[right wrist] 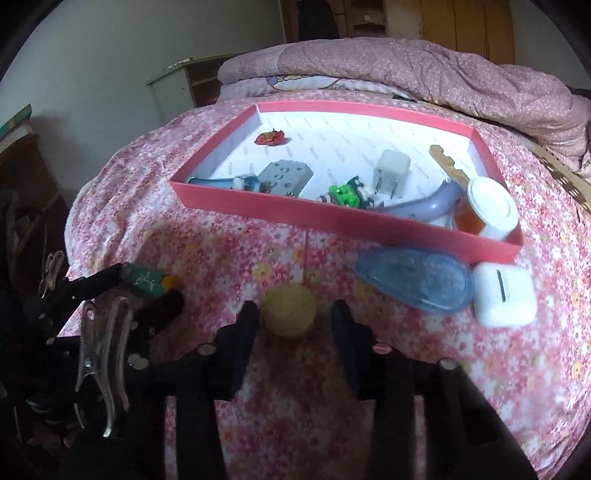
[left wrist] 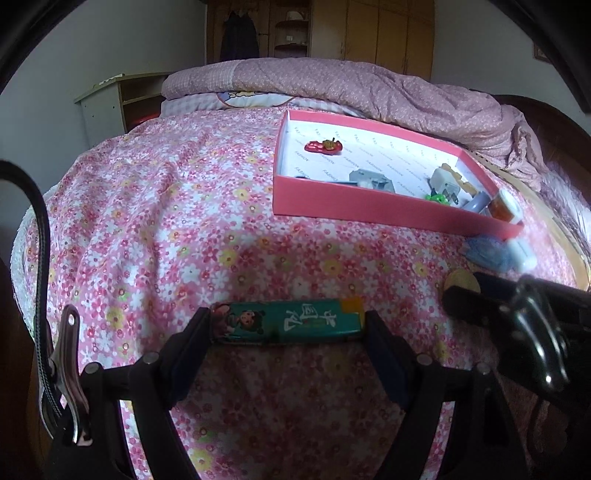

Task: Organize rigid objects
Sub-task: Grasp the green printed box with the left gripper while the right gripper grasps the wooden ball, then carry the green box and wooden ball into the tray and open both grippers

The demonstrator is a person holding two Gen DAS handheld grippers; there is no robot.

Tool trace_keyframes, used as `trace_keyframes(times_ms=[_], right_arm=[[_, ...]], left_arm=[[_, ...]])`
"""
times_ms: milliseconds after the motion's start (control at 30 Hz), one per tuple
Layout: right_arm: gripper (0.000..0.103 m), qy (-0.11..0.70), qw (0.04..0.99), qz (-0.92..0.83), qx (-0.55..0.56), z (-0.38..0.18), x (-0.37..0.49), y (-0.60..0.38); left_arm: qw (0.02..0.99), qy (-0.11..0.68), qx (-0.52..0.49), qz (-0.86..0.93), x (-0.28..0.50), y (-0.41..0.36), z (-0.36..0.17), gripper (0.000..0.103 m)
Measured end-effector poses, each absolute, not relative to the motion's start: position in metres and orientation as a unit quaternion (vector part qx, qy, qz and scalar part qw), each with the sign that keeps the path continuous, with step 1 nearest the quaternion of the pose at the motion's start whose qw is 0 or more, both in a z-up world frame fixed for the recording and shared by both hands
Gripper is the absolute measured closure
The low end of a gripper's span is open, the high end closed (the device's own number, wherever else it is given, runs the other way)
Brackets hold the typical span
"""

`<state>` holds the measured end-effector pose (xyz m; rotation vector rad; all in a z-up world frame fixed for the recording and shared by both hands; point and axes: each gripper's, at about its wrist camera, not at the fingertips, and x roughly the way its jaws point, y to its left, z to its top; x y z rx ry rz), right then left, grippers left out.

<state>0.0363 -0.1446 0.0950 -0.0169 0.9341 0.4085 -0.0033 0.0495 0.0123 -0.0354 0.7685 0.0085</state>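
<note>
Rigid objects lie on a pink flowered bedspread (left wrist: 155, 221), some loose near the front edge, the rest inside a pink tray (right wrist: 280, 214).

Nearest, left wrist view: left gripper (left wrist: 288, 328) holds a green tin case (left wrist: 286, 321) printed with a cartoon child; both pads press on its short ends, jaws wide because the case sits lengthwise between them. Case is level, just above the bedspread.

Right wrist view: right gripper (right wrist: 290, 314) straddles a round yellow disc (right wrist: 289, 311) lying on the bedspread. Left finger touches the disc's edge; a visible gap remains at the right finger, so not yet clamped. No earlier frame to compare.

Just beyond, to the right: a blue translucent correction-tape dispenser (right wrist: 415, 282) lies flat, touching a white earbud case (right wrist: 504, 295) at its right end. Both sit against the tray's near wall, outside it.

Inside the tray, near wall to far: blue-and-white tube (right wrist: 221, 181) at the left corner, grey block (right wrist: 284, 175) beside it, green toy (right wrist: 343, 194), white plug adapter (right wrist: 391, 170) upright, grey curved piece (right wrist: 436, 201), orange jar with white lid (right wrist: 487, 210) on its side in the right corner. Wooden strip (right wrist: 447, 162) along the right wall. Small red toy (right wrist: 271, 137) alone at far left.

Behind: rumpled mauve quilt (right wrist: 424, 74); wooden wardrobe (left wrist: 388, 33) beyond.
</note>
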Motion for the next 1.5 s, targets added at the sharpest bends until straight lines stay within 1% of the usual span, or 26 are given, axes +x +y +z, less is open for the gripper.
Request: trace_keyframes(times_ms=[33,167,600,767,933,1133,1500], right_arm=[[0.07,0.445,0.874,0.192,-0.014,0.095,0.036,-0.144],[0.07,0.442,0.876,0.194,-0.022,0.095,0.033,-0.143],[0.07,0.446,0.87,0.212,0.005,0.1,0.02,-0.166],[0.07,0.441,0.873,0.209,0.019,0.104,0.021,-0.178],[0.07,0.44,0.872,0.211,0.034,0.109,0.027,-0.186],[0.07,0.428,0.877,0.214,0.033,0.124,0.037,-0.192],[0.07,0.407,0.89,0.202,0.035,0.152,0.088,-0.208]], left_arm=[[0.927,0.375,-0.017,0.004,-0.003,0.049,0.012,0.019],[0.927,0.375,-0.017,0.004,-0.003,0.049,0.012,0.019],[0.927,0.375,-0.019,0.002,-0.004,0.049,0.014,0.019],[0.929,0.37,-0.025,-0.01,-0.002,0.047,0.024,0.019],[0.936,0.352,-0.006,-0.019,0.005,0.038,0.042,0.019],[0.94,0.339,-0.003,-0.038,0.028,0.029,0.069,0.019],[0.937,0.339,0.009,-0.076,0.09,0.001,0.091,0.019]])
